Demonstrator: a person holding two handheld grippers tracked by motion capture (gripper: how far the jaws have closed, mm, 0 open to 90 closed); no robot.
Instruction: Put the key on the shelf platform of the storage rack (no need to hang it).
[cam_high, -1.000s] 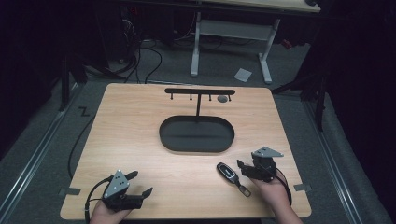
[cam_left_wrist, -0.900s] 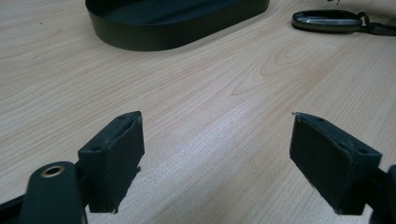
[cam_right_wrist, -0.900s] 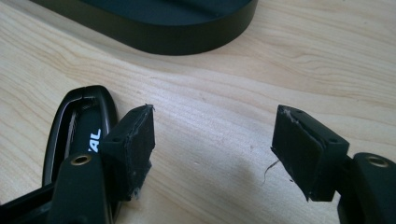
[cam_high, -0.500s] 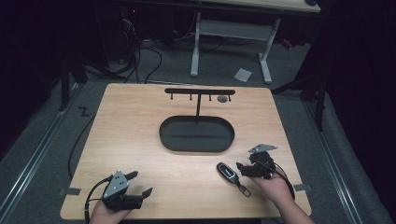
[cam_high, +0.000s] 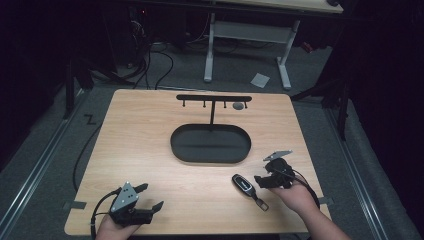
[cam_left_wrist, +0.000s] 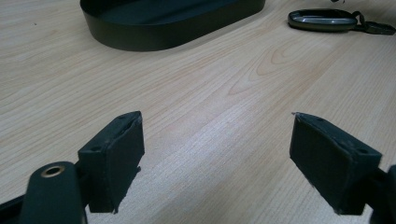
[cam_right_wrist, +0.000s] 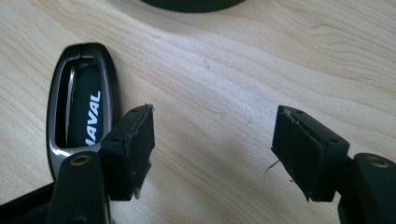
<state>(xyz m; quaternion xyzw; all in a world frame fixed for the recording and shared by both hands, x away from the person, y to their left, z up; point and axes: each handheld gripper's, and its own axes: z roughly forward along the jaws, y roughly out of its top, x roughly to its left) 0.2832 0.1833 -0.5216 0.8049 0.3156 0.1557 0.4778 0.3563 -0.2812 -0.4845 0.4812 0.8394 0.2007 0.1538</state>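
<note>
Right gripper is hovering just beside the key fob, on the fob's right as the high view shows it. Its jaws are standing wide apart and holding nothing. In the right gripper view the right gripper is sitting low over the table; the key fob is lying outside the gap, against the outer face of the left-hand jaw, white lettering showing on its dark centre inside a silver rim. Bare wood is lying between the jaws.

The fob is resting flat on the table, with a short strap and tag trailing from its near end toward the person. The black oval tray is sitting beyond the fob, near but apart, and looks empty. The T-shaped hook stand is rising behind the tray, farther again from the fob; one small grey object is hanging under its bar.

Left gripper is resting well apart from the fob, at the near edge of the table, jaws likewise spread wide on nothing. The left gripper view is looking between the open left gripper toward the tray and the distant fob.

Progress, as a judgement: early. No grasp is made yet; the fob is not lined up between the jaws. Left to do: centring on the fob, closing, lifting, and carrying it, probably to the tray or a hook.
</note>
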